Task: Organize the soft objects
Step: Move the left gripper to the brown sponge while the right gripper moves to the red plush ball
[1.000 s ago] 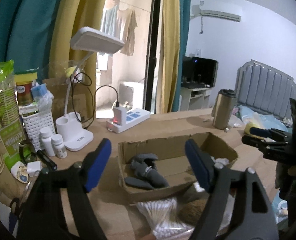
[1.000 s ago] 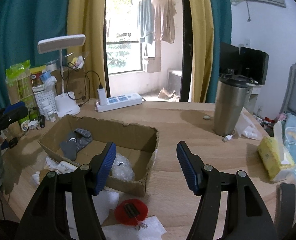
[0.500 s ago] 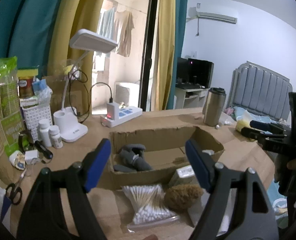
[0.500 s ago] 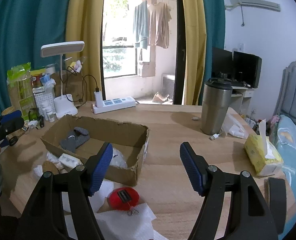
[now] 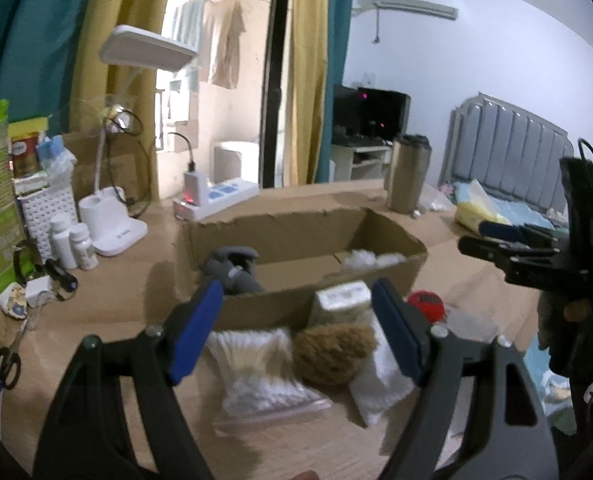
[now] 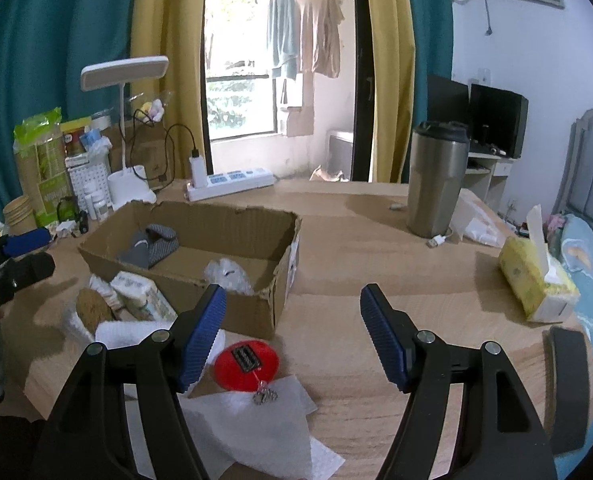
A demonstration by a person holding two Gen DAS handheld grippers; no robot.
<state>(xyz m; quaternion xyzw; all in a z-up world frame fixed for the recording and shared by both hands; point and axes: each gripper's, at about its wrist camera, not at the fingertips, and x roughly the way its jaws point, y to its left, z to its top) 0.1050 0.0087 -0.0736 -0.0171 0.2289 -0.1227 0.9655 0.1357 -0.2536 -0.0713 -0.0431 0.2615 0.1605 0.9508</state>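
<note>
No text, brand, number or sign can be read in either view.

- Green snack bag [image 6: 40, 148]: carries print, too small and blurred to make out.
- Jar with yellow lid [image 5: 25, 152]: has a label with a round mark; its letters are not legible.
- White pack [image 6: 142, 296] beside the cardboard box [image 6: 256, 312]: bears faint grey lettering, unreadable.
- Lamp base [image 5: 114, 228]: shows a small dark mark, not legible.
- Yellow tissue pack [image 6: 536, 284]: printing is present but cannot be resolved.
- Red disc [image 6: 246, 364]: dark panel, no characters discernible.
</note>
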